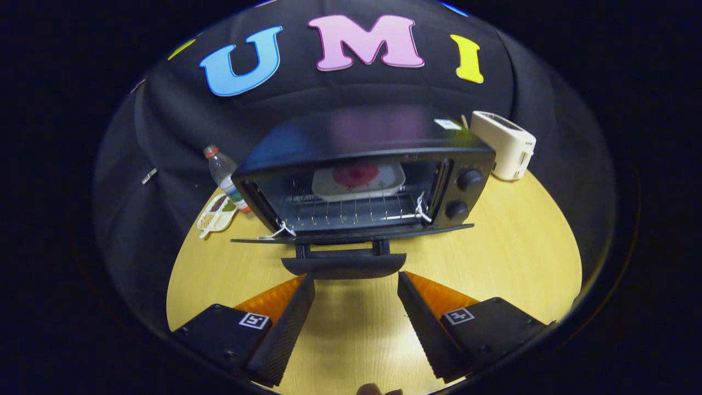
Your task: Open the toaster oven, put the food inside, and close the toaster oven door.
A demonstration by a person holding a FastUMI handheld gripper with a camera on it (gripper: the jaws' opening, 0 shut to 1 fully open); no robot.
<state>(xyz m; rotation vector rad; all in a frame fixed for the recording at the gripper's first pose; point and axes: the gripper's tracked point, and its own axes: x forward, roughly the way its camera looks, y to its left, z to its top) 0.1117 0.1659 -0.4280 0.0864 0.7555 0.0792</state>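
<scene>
Here the gripper hung released, fingers spread and empty, just short of the handle of the toaster oven's lowered door.
Inside, on the wire rack, sat the food on a pale tray. A water bottle and snack packet lay beside the oven on one side, a white toaster on the other, all on the wooden table; no writing on them was legible.
</scene>
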